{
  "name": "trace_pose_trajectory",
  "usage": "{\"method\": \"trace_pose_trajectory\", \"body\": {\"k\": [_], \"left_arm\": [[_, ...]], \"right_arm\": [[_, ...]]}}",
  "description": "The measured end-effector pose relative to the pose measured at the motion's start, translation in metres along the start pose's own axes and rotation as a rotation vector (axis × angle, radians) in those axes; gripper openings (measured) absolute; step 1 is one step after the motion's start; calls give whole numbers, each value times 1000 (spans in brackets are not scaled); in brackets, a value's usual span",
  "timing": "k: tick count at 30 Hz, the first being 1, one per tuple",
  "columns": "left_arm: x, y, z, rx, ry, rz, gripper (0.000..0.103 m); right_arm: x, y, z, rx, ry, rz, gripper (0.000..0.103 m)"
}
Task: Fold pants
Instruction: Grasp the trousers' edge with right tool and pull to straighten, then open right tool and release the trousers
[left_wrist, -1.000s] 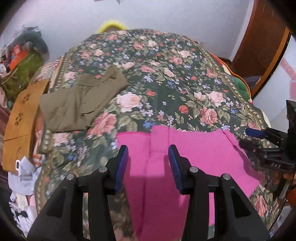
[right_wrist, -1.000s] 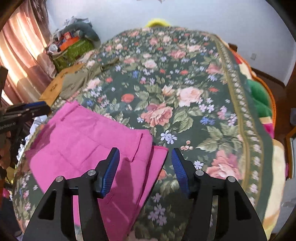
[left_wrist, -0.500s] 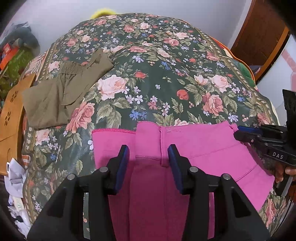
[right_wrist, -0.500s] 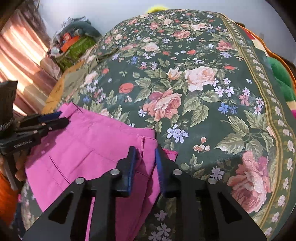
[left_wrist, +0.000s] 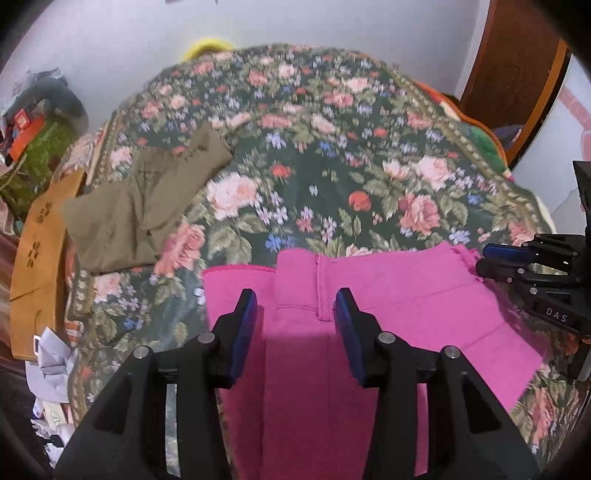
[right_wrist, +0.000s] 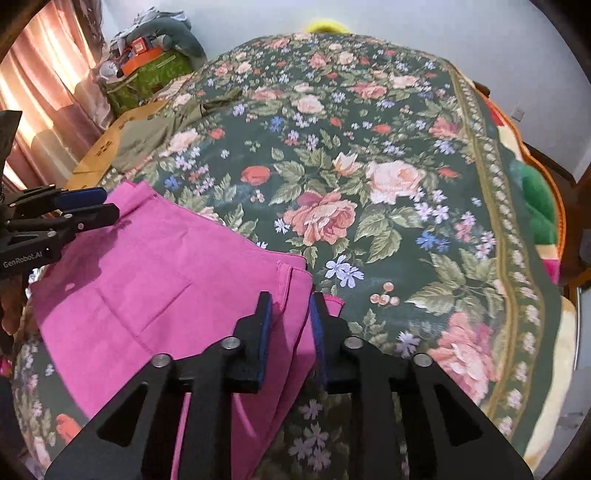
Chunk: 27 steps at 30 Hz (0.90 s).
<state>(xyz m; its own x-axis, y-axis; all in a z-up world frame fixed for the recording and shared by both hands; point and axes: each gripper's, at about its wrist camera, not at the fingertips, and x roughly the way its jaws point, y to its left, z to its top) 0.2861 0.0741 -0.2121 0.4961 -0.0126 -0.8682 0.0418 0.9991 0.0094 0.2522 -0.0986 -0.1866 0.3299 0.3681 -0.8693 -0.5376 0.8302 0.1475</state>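
Little folding appears done: pink pants (left_wrist: 399, 295) lie spread at the bed's (left_wrist: 332, 166) near edge, left gripper (left_wrist: 295, 310) jaws half open and empty above the fly, right gripper (right_wrist: 290, 314) jaws, just eased wider, narrowly pinching a waist corner.

left wrist: close, steeply down | right wrist: close, steeply down | shared: pink pants (left_wrist: 388, 295), floral bedspread (right_wrist: 369, 147)

Pale wall (right_wrist: 424, 26) across top of frame. Pink curtains (right_wrist: 44, 85), backlit, upper left. Brown wooden door (left_wrist: 517, 74) upper right. Floral bedspread (right_wrist: 369, 166) fills centre. Cardboard box (left_wrist: 37, 258) at left edge.
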Motion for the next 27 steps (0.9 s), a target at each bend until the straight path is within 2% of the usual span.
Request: {"method": "trace_pose_trajectory", "body": {"k": [3, 5, 7, 10, 13, 20, 27], "left_arm": [[-19, 4, 1, -2, -36, 0, 47], [-31, 9, 0, -15, -56, -7, 57], [-39, 16, -3, -40, -82, -9, 73], [-44, 22, -10, -59, -85, -7, 77], [-37, 26, -20, -73, -48, -18, 78], [-6, 33, -40, -103, 64, -33, 78], [11, 38, -37, -177, 106, -123, 78]], "right_arm": [[-16, 2, 0, 6, -36, 18, 36], [-27, 3, -2, 10, -57, 33, 41], [-35, 6, -4, 15, -75, 44, 50], [-43, 8, -12, 33, -89, 54, 63], [-42, 8, -20, 55, -82, 58, 72], [-11, -4, -41, 151, 28, 107, 73], [7, -16, -36, 233, 30, 174, 73]]}}
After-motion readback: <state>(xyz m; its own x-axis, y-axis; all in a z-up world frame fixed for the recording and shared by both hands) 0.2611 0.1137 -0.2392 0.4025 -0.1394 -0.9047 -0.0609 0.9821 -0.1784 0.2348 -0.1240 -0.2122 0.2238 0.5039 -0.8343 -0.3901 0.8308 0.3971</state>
